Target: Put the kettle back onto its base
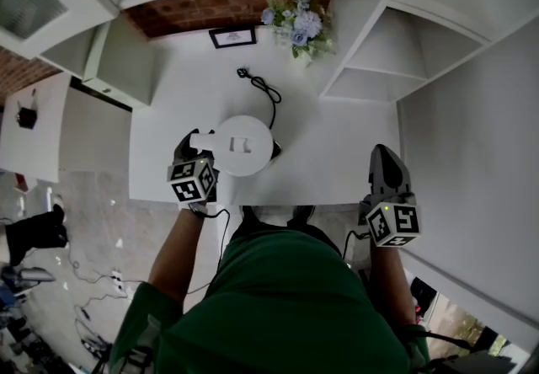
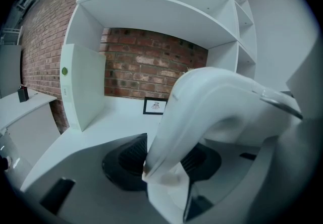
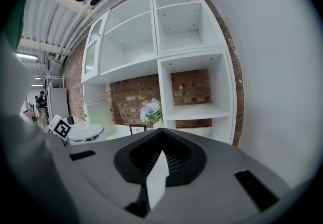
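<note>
The left gripper (image 1: 192, 152) sits at the kettle's (image 1: 244, 145) nine o'clock, jaws pinching its white handle (image 2: 202, 112). The kettle stands near the front edge of the white table (image 1: 337, 153). A dark edge, perhaps the base (image 1: 275, 150), shows at its three o'clock. Well apart at four o'clock, the right gripper (image 1: 385, 157) holds nothing, jaws pressed together.
</note>
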`<state>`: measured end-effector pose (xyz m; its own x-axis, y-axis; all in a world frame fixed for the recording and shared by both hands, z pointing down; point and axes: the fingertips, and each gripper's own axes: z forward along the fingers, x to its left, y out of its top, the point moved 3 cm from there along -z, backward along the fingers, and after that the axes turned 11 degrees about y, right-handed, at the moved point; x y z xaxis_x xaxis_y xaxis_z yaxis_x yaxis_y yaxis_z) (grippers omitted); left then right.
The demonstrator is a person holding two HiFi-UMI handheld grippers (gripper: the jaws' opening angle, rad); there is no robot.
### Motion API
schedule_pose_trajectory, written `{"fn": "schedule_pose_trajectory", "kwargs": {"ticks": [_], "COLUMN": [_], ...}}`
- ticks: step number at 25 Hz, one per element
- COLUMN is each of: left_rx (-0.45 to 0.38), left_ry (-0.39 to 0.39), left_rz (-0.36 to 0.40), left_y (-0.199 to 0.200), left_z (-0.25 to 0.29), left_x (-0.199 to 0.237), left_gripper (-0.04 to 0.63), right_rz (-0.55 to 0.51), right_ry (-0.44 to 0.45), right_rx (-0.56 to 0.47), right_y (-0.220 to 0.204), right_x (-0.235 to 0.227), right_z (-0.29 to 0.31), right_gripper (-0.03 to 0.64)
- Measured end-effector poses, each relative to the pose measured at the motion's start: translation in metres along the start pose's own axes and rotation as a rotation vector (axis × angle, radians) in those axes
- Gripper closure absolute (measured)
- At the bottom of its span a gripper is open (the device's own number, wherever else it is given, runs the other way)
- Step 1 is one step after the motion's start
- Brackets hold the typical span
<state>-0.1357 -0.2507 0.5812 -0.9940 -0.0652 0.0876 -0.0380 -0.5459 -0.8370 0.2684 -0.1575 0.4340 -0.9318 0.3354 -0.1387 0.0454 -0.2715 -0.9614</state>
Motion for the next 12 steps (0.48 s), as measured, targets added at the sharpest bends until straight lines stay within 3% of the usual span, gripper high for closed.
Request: {"fn": "schedule_pose_trajectory", "kwargs": {"ticks": [12], "left_rx": [0.026], "left_ry": [0.016], "left_rz": [0.044], "left_y": [-0.012], "left_z": [0.000], "left_x": [0.000], "left_gripper": [0.406], "right_rz": [0.018], "right_ry": [0.047], "right_rx": [0.021], "right_y": [-0.017], "right_x": [0.006], "right_z": [0.013], "right_gripper": [0.603]}}
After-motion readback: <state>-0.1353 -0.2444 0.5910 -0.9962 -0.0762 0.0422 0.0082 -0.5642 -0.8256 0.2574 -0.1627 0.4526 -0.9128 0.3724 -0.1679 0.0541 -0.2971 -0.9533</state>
